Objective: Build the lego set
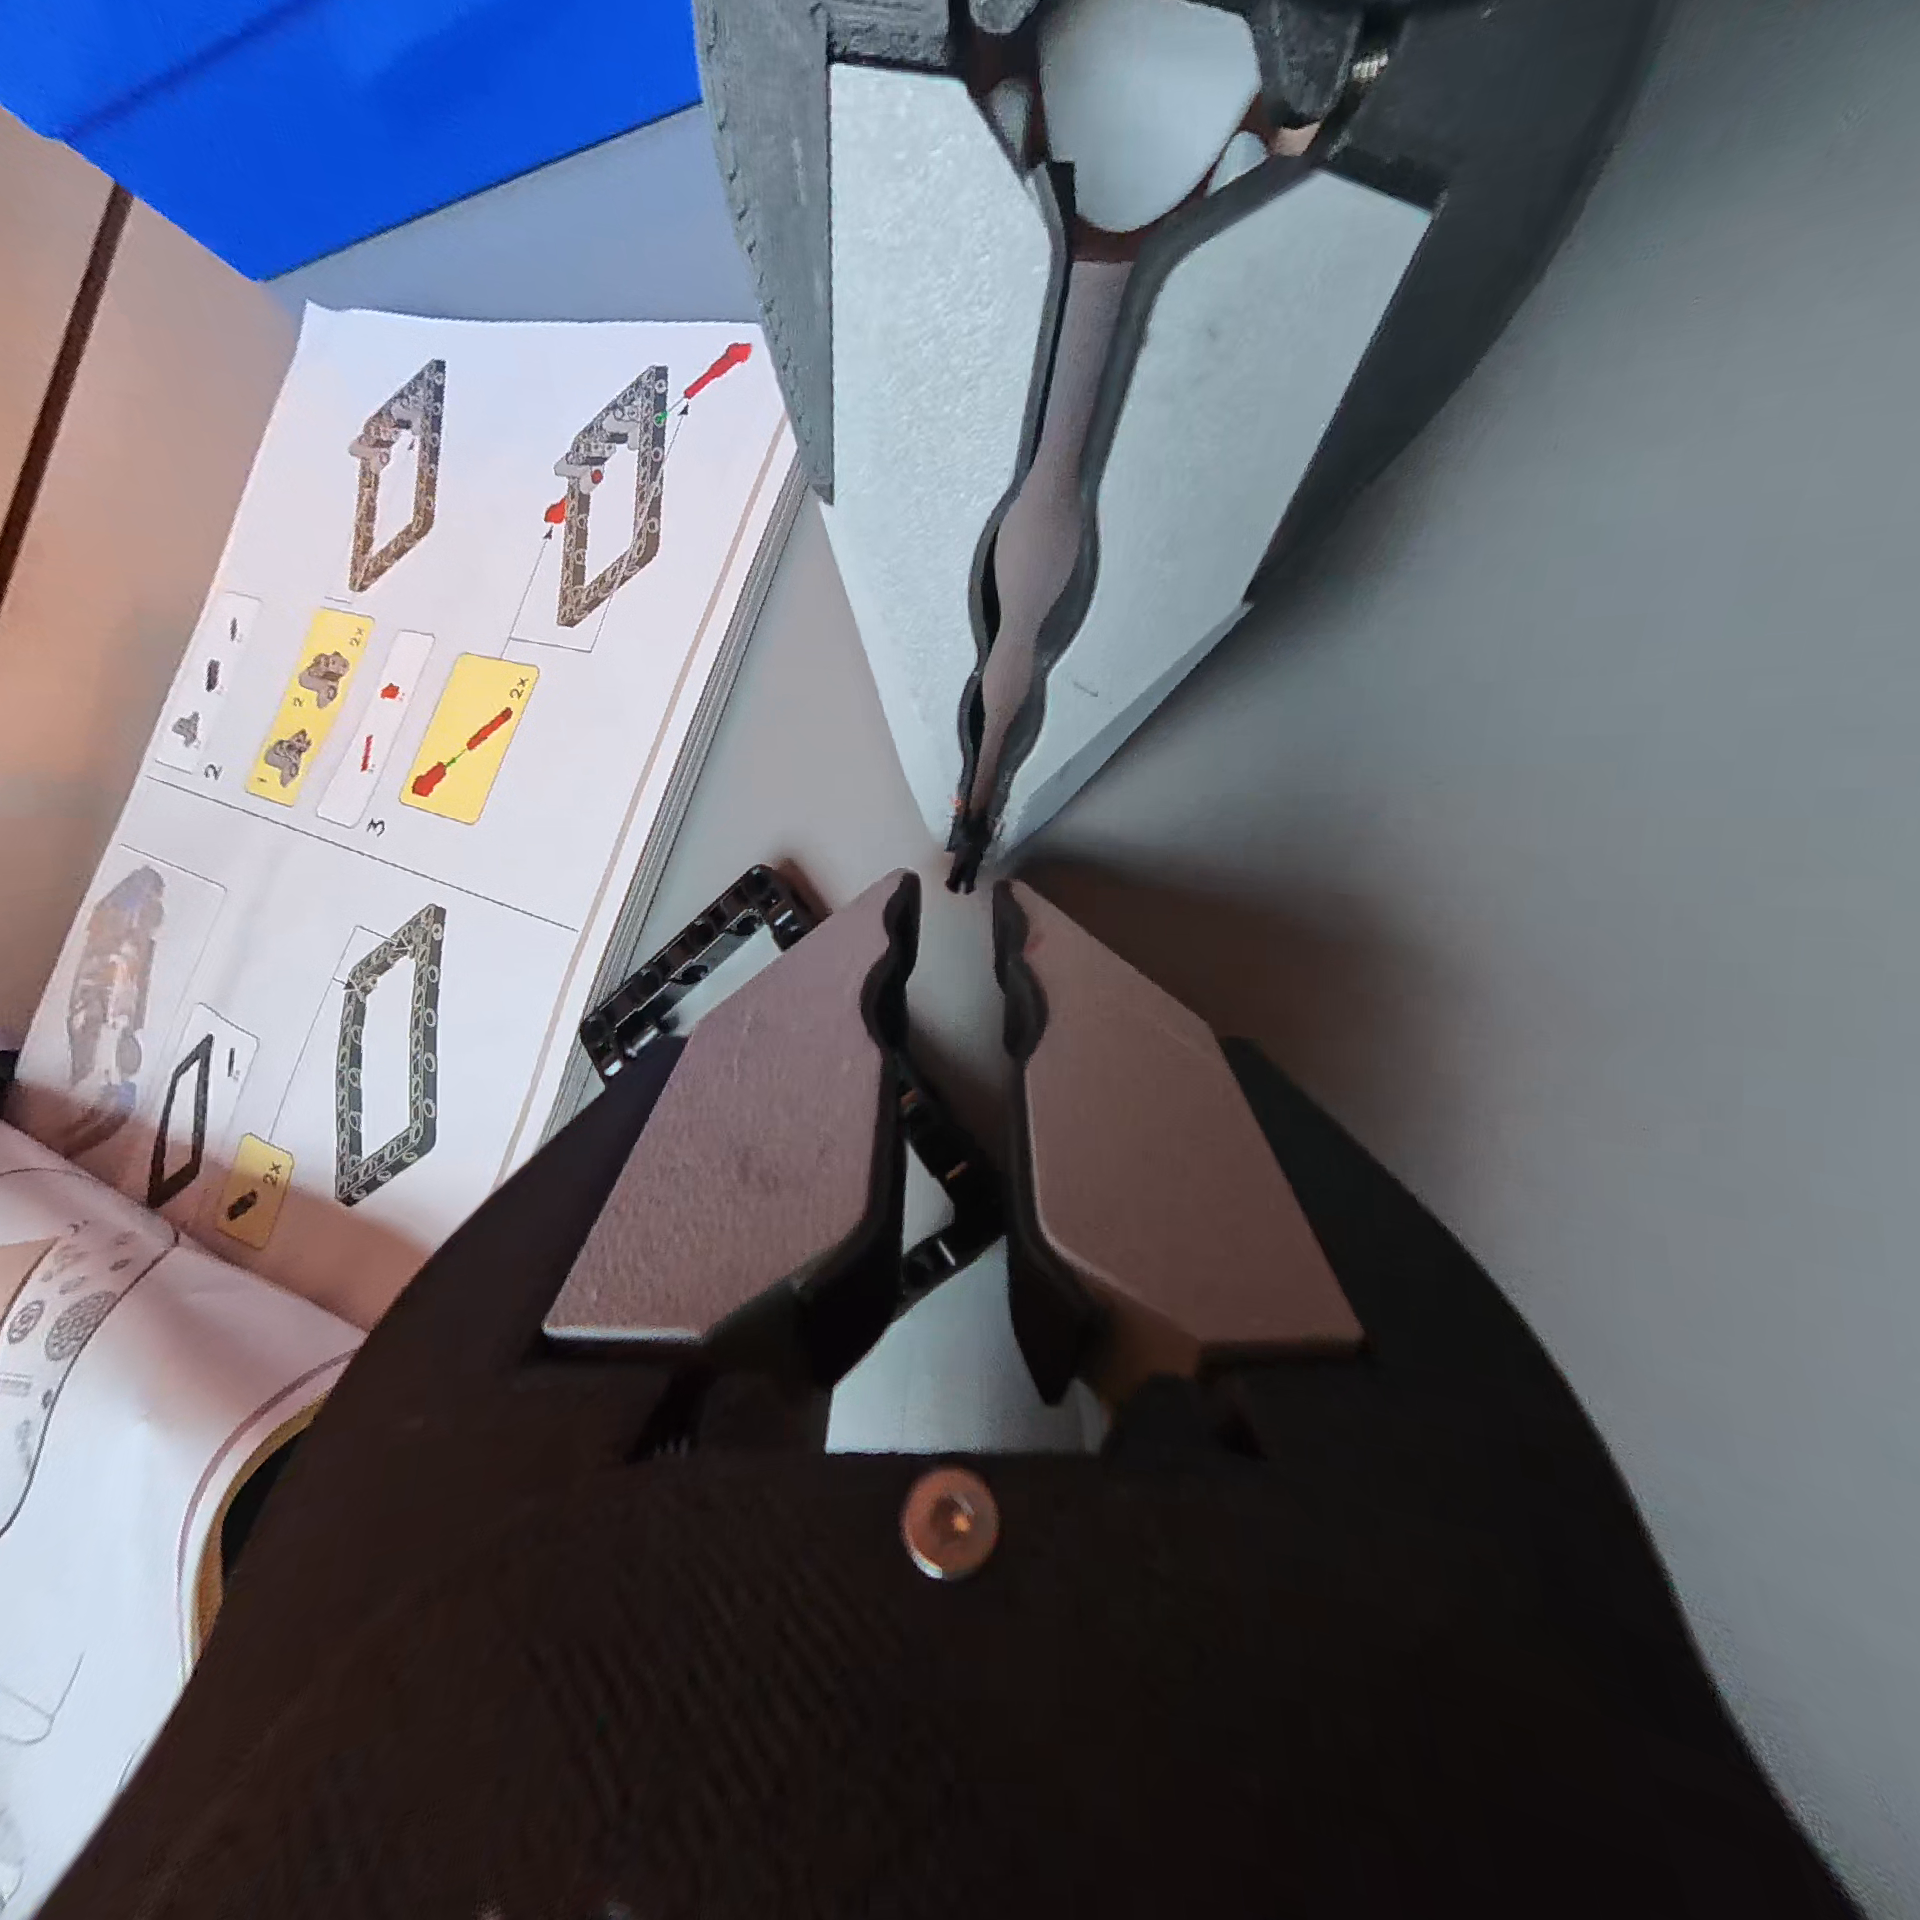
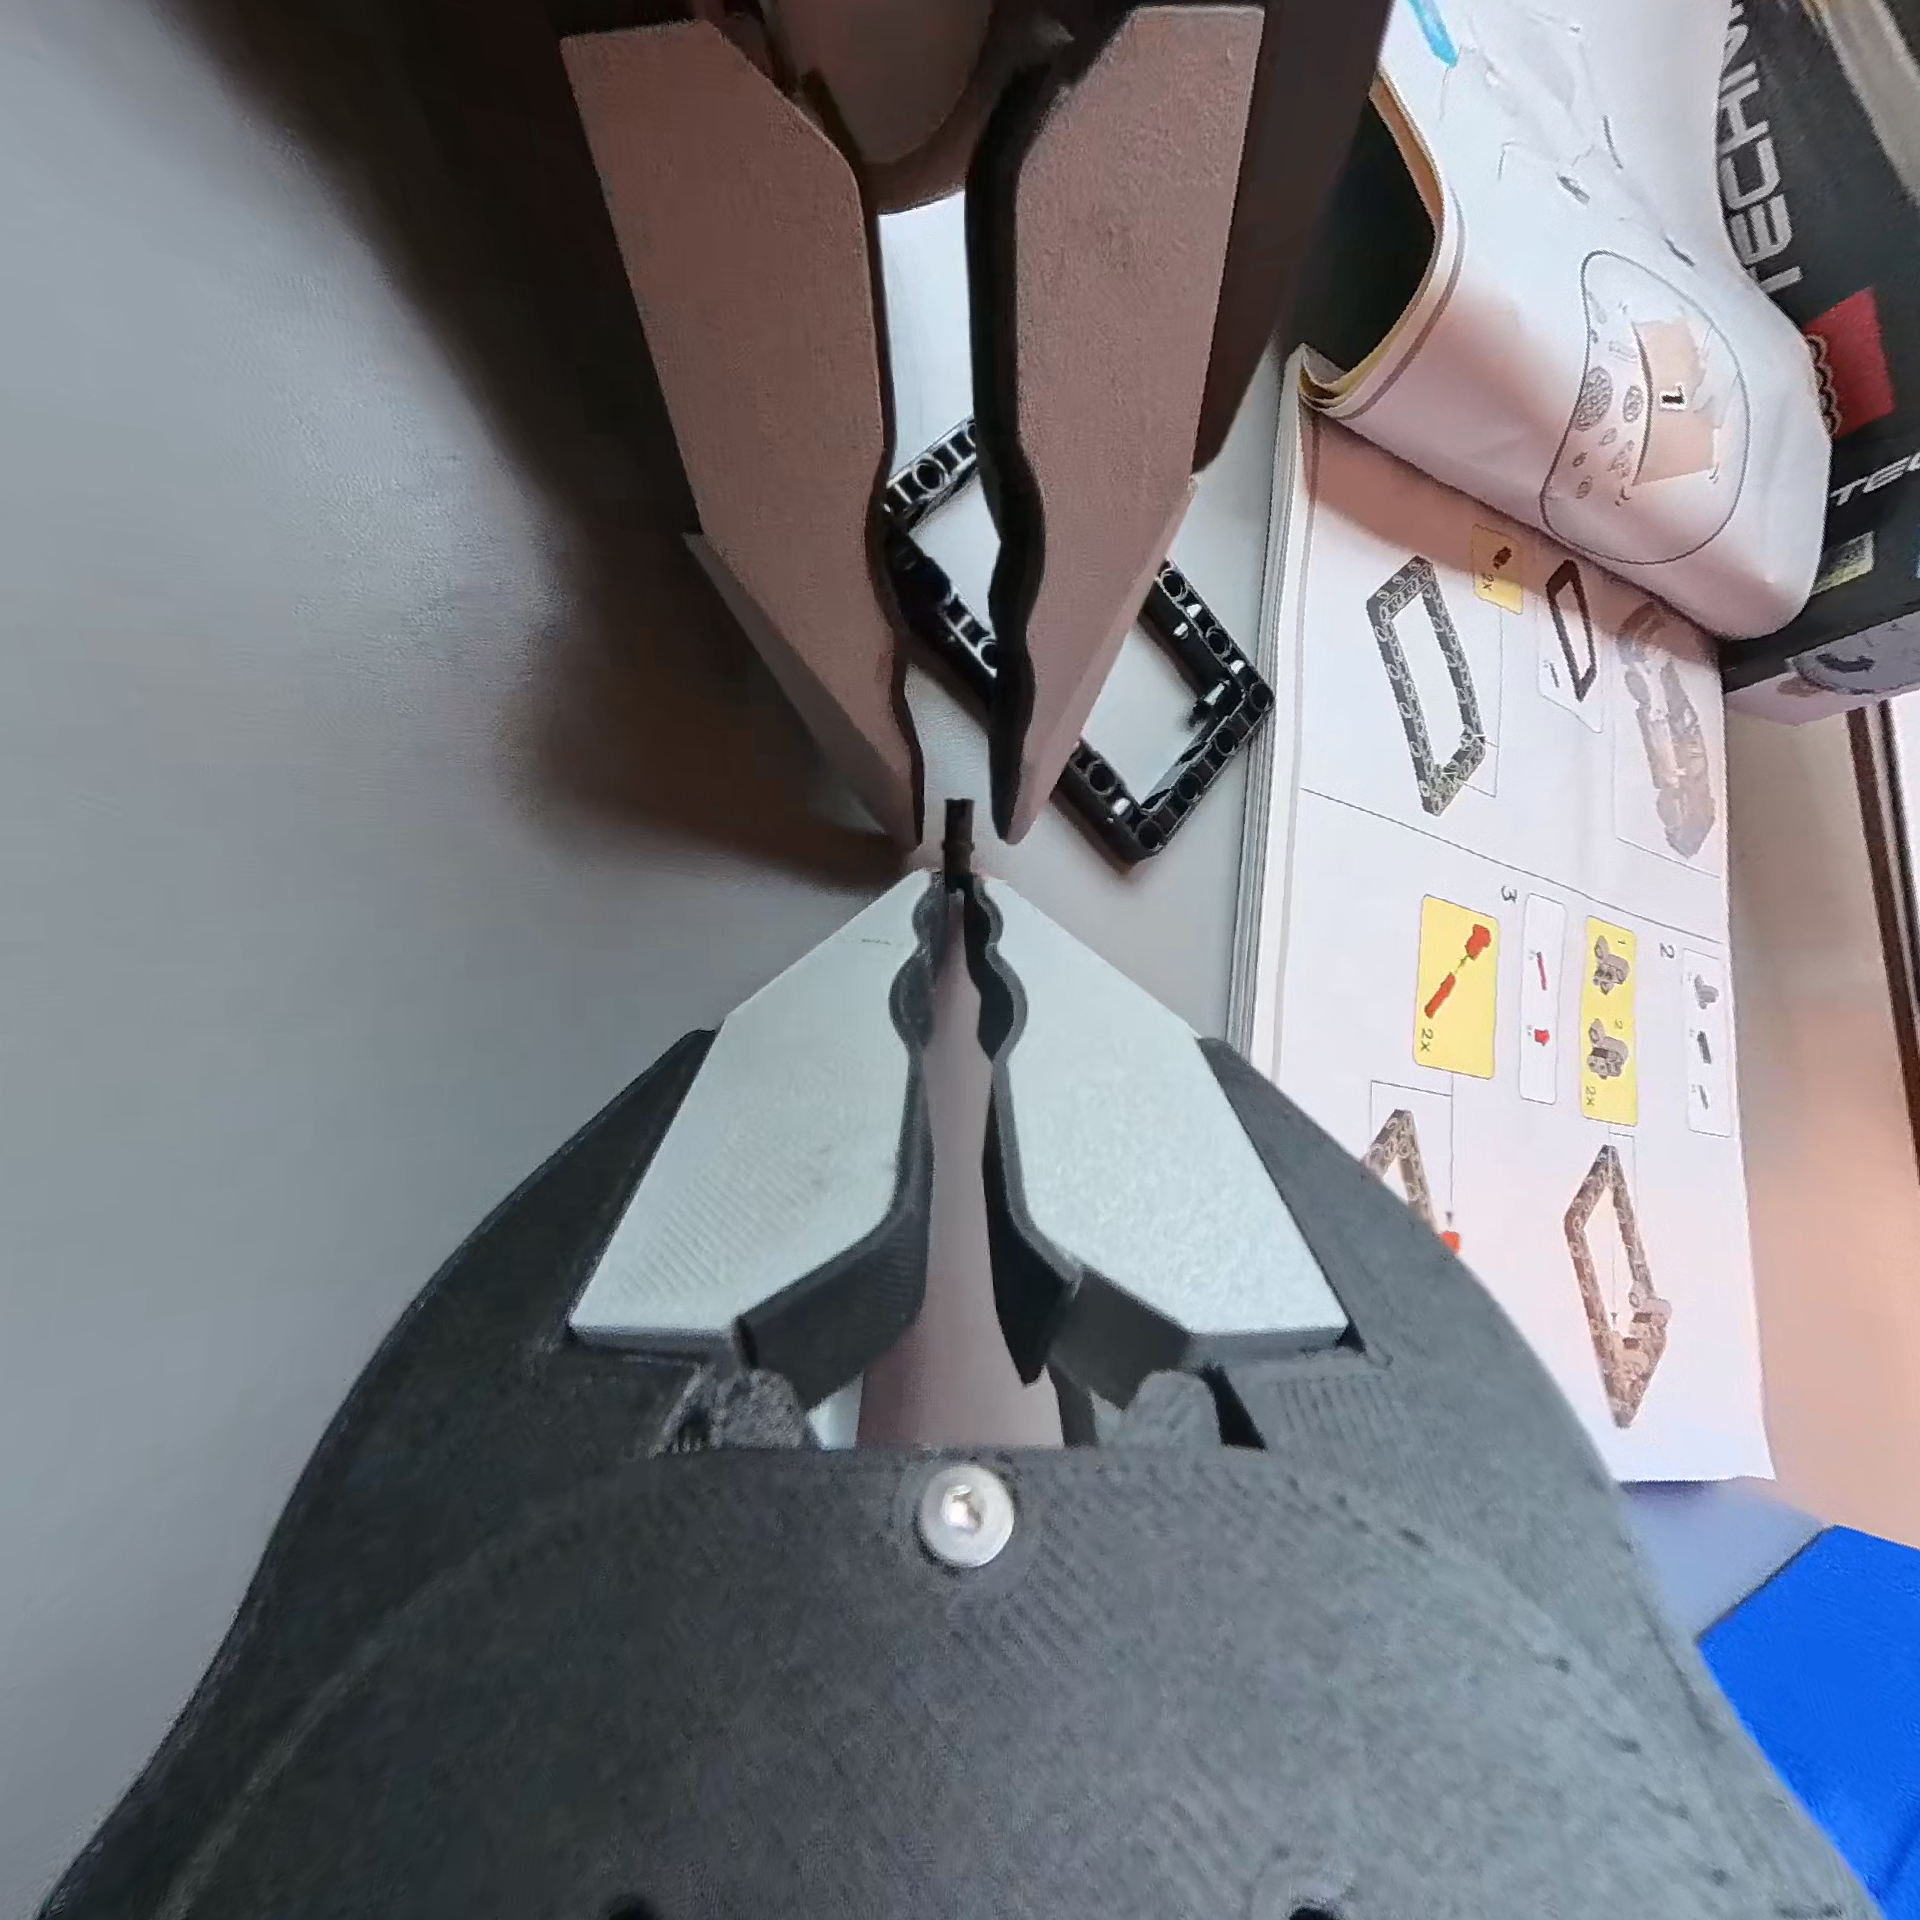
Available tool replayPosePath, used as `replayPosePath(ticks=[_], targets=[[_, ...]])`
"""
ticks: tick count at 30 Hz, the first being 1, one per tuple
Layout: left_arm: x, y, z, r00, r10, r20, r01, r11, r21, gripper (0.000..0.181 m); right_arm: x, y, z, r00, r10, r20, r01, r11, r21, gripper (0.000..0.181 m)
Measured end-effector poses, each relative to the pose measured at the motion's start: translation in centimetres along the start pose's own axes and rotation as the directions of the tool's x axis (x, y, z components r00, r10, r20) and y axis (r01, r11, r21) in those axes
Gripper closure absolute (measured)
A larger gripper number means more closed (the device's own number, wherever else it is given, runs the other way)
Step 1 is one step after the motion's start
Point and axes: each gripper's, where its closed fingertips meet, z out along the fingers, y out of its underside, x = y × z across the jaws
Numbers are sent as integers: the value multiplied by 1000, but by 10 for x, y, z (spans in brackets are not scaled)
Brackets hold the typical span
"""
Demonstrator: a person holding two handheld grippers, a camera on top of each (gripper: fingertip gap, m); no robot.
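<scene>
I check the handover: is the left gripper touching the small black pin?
Apart. In the right wrist view, the left gripper is open around the small black pin, with gaps on both sides.

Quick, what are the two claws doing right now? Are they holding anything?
Left gripper: open, holding nothing, its tips close around the pin.
Right gripper: shut on a small black pin sticking out of its tips.

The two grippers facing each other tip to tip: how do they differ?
The left gripper has brownish finger plates on a black body; the right gripper has pale grey plates on a dark grey body. The right one pinches a small black pin at its tips; the left one stands slightly apart, gripping nothing, with the pin's free end between its tips. Both share the same wavy-edged finger shape and hang over the grey table.
</scene>
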Motion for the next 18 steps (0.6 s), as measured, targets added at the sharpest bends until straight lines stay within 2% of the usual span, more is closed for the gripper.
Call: replayPosePath(ticks=[5, 11, 18], targets=[[0, -2, -2, 1000, -26, -7, 26, 1000, -6, 178, 3, 0, 1, 995, -78, -59, 76, 996, -45, 181], [-2, 4, 0, 999, 35, 38, -33, 997, -65, 179, 6, 0, 2, 962, -225, -154, 201, 967, -156, 181], [-1, 6, -2, 998, 49, 28, -47, 997, -63, 180, 6, -2, 3, 951, -253, -179, 229, 963, -144, 181]])
